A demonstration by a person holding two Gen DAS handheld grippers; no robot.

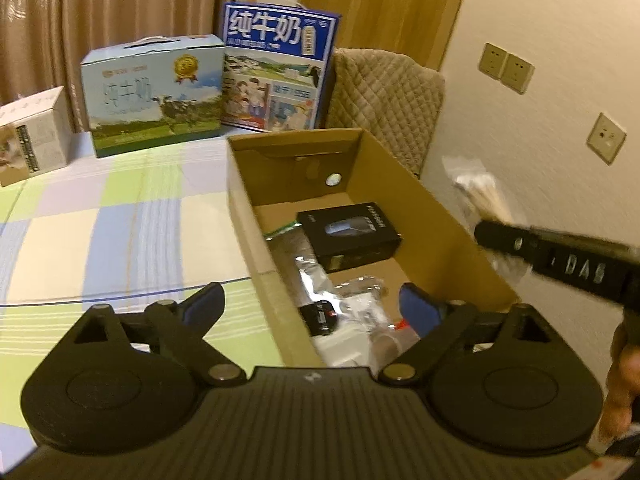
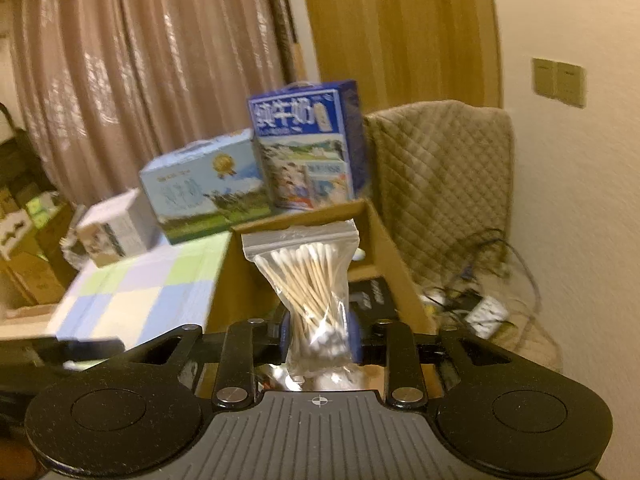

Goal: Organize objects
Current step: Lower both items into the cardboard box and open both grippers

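An open cardboard box [image 1: 436,216] stands on the checked tablecloth [image 1: 120,240]. Inside it lie a black mouse package [image 1: 350,236], a silver foil bag [image 1: 308,276] and small clear-wrapped items [image 1: 360,304]. My left gripper [image 1: 310,300] hovers open over the box's near left wall, gripping nothing. My right gripper [image 2: 320,336] is shut on a clear zip bag of cotton swabs [image 2: 308,272]. The bag stands upright between the blue pads [image 2: 285,332], above the box's right side. In the left wrist view that bag [image 1: 480,192] is a blur above one black finger.
Two milk cartons [image 1: 156,96] [image 1: 276,68] and a small white box [image 1: 32,136] stand at the table's far edge. A quilted chair [image 1: 384,96] sits behind the box by the wall. Cables [image 2: 472,296] lie on the floor to the right.
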